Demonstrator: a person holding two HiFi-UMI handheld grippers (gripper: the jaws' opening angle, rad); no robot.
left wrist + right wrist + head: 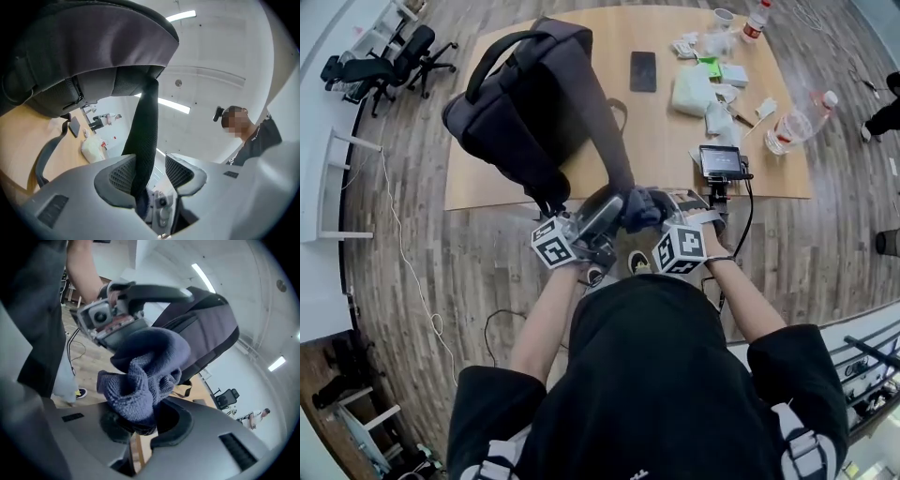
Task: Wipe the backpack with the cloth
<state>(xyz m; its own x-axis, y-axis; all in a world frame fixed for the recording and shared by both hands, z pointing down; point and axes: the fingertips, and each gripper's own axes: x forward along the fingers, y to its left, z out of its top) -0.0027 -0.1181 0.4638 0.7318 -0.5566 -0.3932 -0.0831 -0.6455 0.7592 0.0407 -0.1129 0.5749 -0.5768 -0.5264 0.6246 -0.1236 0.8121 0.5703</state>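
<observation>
— Where do we have the backpack?

— The dark grey fabric backpack lies on the left part of the pale wooden surface, at its near edge. Its long black mesh shoulder strap stretches out past that edge towards us.

— And what do we hold it with?

— With the left hand-held gripper. In the left gripper view the strap runs straight down between the two grey pads. It lies against one pad, with a narrow gap showing at the other. We read that hand-held gripper as grasping the strap, since the strap is drawn taut.

— What about our other hand?

— The right hand-held gripper is clenched on a bunched blue-grey terry cloth. The cloth bulges out above the jaws. In the head view it sits just beside the left hand-held gripper, against the near end of the strap, off the surface and over the plank floor.

— Does the cloth touch the body of the backpack?

— No, we see it only at the strap end, well apart from the main body.

— What else is on the surface?

— A flat black phone lies in the middle towards the far side. A clear plastic bottle lies to the right, and a small black screen sits at the near right edge. Small packets are scattered at the far right.
</observation>
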